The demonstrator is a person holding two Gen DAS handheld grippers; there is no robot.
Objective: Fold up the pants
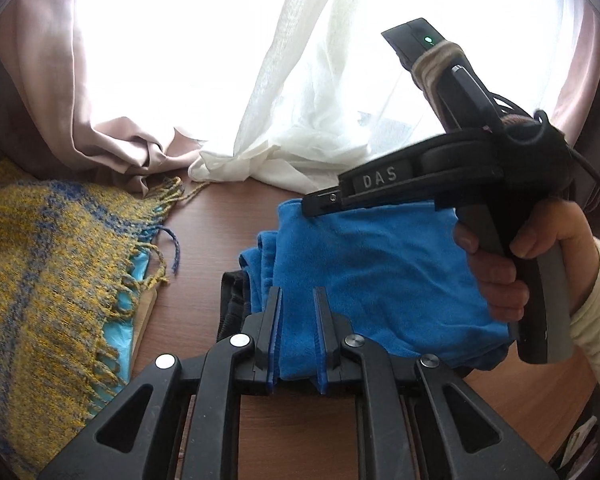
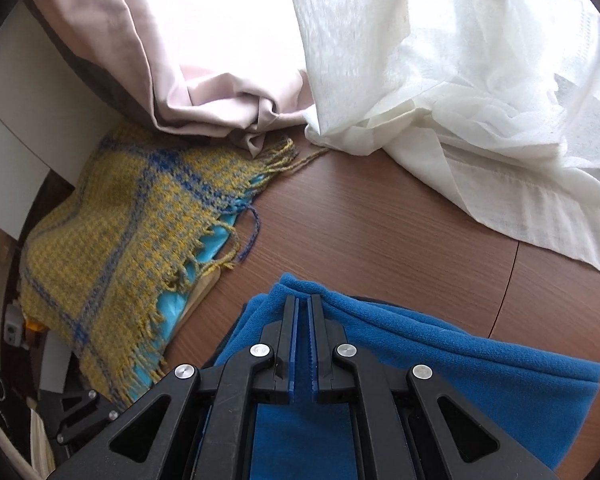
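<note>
Brown wooden table [image 2: 380, 232] fills both views. At its far edge hang a pink curtain [image 2: 188, 64] and a sheer white curtain [image 2: 460, 92], hems bunched on the tabletop. Yellow-and-blue fringed scarf [image 2: 112, 240] lies on the left side, over something turquoise and a tan board; well apart from the pants.

Blue fleece pants [image 1: 372, 272] sit folded in a bundle near the table's front middle, dark waistband showing at the left edge in the left wrist view. Same pants [image 2: 440, 360] lie under the right tool.

Right gripper [image 1: 320, 202], held by a hand [image 1: 500, 264] with a cream sleeve, reaches over the far top edge of the bundle. From its own camera the right gripper [image 2: 303, 304] has jaws nearly together, thin slit only, tips at the fabric edge; can't tell if cloth is pinched.

Left gripper [image 1: 299, 300] hangs over the near left part of the pants, jaws a narrow gap apart, no cloth visibly pinched.
</note>
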